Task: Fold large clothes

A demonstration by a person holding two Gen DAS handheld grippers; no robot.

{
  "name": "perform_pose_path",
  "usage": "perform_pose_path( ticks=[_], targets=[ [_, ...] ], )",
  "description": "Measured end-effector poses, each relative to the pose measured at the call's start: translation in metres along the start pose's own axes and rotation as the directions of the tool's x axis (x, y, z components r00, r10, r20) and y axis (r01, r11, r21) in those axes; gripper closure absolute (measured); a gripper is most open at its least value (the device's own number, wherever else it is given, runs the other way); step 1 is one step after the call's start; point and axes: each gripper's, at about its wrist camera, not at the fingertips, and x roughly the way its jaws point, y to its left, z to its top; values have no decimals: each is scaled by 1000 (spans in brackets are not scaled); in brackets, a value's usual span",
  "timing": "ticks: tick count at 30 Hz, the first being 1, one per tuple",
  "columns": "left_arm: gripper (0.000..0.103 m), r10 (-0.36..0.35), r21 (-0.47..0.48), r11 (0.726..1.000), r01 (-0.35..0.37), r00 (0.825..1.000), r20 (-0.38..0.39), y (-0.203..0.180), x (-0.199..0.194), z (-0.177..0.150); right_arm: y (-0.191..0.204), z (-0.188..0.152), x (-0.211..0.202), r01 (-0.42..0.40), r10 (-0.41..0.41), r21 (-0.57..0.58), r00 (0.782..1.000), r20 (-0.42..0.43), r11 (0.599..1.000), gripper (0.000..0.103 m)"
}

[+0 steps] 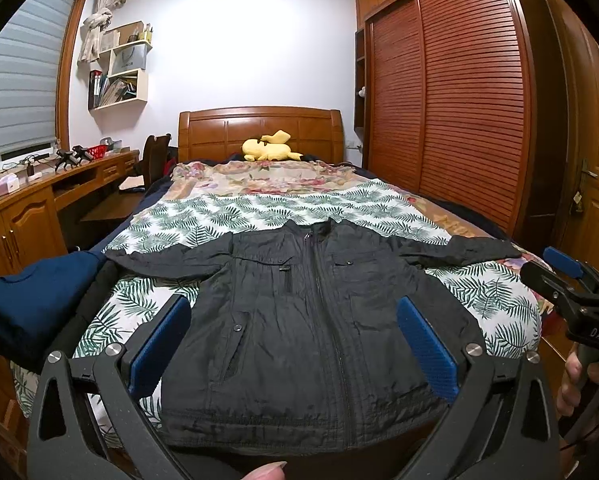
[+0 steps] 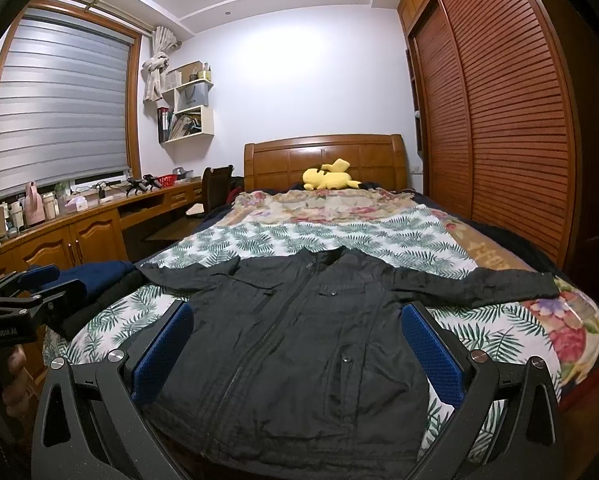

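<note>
A black zip-up jacket [image 1: 299,320] lies flat, front up, on the foot of the bed, both sleeves spread out to the sides. It also shows in the right wrist view [image 2: 299,344]. My left gripper [image 1: 295,340] is open and empty, held above the jacket's hem at the bed's foot. My right gripper [image 2: 299,348] is open and empty too, above the hem a little to the right. The right gripper also shows at the right edge of the left wrist view [image 1: 567,280], and the left gripper at the left edge of the right wrist view [image 2: 39,284].
The bed [image 1: 203,216] has a leaf-print sheet and a floral cover. Folded dark blue clothes [image 1: 39,300] lie at its left corner. A yellow plush toy [image 1: 269,148] sits by the headboard. A wooden desk [image 1: 31,208] runs along the left; a wardrobe [image 1: 459,100] stands on the right.
</note>
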Motion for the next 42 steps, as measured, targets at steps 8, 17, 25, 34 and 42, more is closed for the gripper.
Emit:
perform_pose_path(
  ticks=[8,17,25,34,42],
  targets=[
    [0,5,7,1000,-5,999,-53,11,27,-16,-2,-6,23,-26,25,-17,999,-36,1000,0],
    [0,18,-6,1000,-18,994,-112,22,54,-26,-8,-3,51,-71,68,-33,994,-87,997,0],
    [0,36,-9,999,-38,988,-153,36,73,-37,1,5,75,-97,88,-76,990,-114,992,0],
    [0,73,-18,997,-79,970,-232,64,113,-53,13,7,149,-171,152,-125,977,-148,977,0],
    [5,55,-89,993,-83,957,-285,90,149,-55,20,3,208,-232,186,-187,954,-234,954,0]
  ],
)
